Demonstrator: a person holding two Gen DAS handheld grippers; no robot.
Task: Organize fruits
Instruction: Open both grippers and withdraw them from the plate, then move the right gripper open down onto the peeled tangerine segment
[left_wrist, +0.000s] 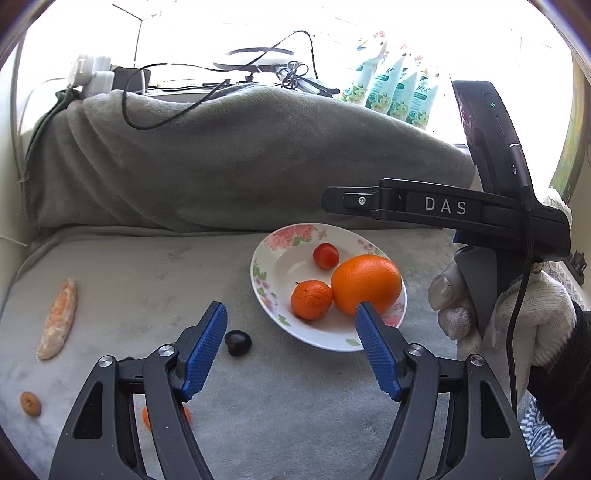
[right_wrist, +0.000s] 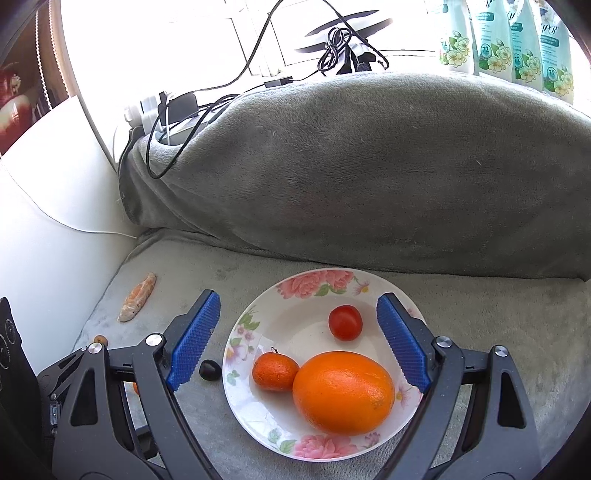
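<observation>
Fruits are partly gathered: an orange (right_wrist: 343, 393), tangerine (right_wrist: 275, 371) and tomato (right_wrist: 345, 322) sit in the floral plate (right_wrist: 314, 286), while a dark plum (left_wrist: 238, 342) and scattered pieces lie on the grey blanket (left_wrist: 147, 266) beside it, both hand-held grippers, left (left_wrist: 290, 325) and right (right_wrist: 297, 317), wide and empty.

The left gripper (left_wrist: 290, 314) is holding its jaws spread wide, blue pads (left_wrist: 205, 350) facing each other and gripping nothing. The right gripper (right_wrist: 297, 325) is likewise gaping, jaws wide apart and empty. In the left wrist view, at 3 o'clock, a white-gloved right hand (left_wrist: 506, 317) is wrapping around the right gripper's dark handle, its body reaching toward 9 o'clock.
</observation>
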